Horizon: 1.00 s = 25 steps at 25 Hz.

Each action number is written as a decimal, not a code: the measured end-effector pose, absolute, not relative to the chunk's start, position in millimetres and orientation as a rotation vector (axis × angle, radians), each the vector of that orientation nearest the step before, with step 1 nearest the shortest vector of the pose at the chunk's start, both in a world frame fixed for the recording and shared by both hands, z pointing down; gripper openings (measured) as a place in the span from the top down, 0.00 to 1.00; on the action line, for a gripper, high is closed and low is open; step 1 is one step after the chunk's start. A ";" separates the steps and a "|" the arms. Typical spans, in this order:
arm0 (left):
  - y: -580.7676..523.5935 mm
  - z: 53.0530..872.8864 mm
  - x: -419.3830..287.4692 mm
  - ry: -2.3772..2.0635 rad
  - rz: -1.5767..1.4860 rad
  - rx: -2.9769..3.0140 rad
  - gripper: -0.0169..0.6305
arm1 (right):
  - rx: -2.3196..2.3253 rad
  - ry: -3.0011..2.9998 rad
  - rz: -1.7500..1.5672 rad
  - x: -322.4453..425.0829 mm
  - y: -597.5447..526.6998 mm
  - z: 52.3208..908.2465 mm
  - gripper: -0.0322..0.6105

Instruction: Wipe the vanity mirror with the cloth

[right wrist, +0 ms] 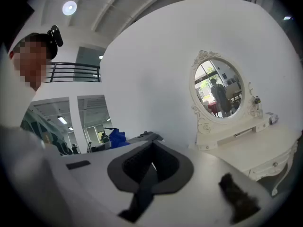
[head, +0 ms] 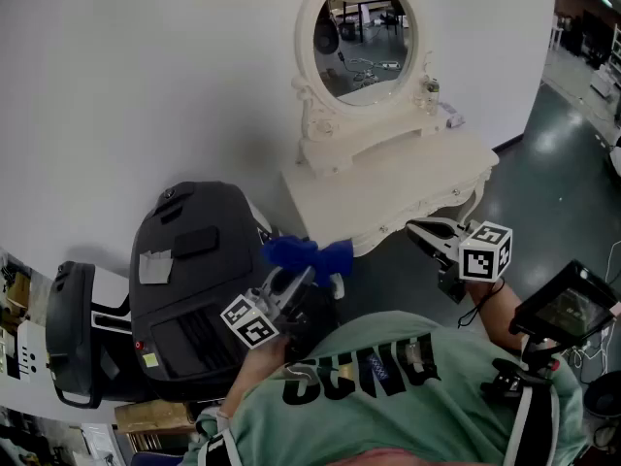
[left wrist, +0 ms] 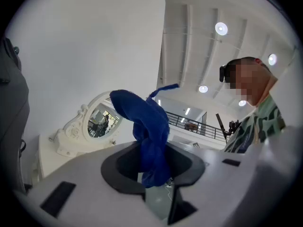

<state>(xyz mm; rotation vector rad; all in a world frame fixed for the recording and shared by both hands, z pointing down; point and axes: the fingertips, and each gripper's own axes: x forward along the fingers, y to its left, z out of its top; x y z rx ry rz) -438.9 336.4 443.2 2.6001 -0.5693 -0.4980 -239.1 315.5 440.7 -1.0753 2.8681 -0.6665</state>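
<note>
Left hand-held gripper (left wrist: 154, 175) clamped on blue cloth (left wrist: 147, 126). Right hand-held gripper (right wrist: 150, 167) closed, empty. Cloth well apart from vanity mirror (head: 364, 35); wiping not yet begun.

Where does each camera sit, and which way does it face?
Head view: on the person's head, facing steeply down at the white oval vanity mirror, green shirt, left gripper and right gripper.
Left gripper view: rides the left gripper, looking up along jaws shut on the blue cloth; shirt at right.
Right gripper view: rides the right gripper, looking along its shut, empty jaws towards the mirror.
Shared: all three show mirror and cloth.
</note>
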 end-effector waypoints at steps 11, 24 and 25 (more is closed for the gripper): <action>334.6 443.6 -446.2 -0.557 -0.490 2.599 0.77 | -1.068 2.810 -0.719 -244.4 309.7 440.2 0.93; 316.4 441.8 -439.2 -0.538 -0.498 2.591 0.77 | -1.096 2.736 -0.836 -227.3 289.1 456.9 0.93; 313.2 441.7 -435.1 -0.532 -0.492 2.592 0.77 | -1.099 2.728 -0.843 -223.1 285.8 458.5 0.93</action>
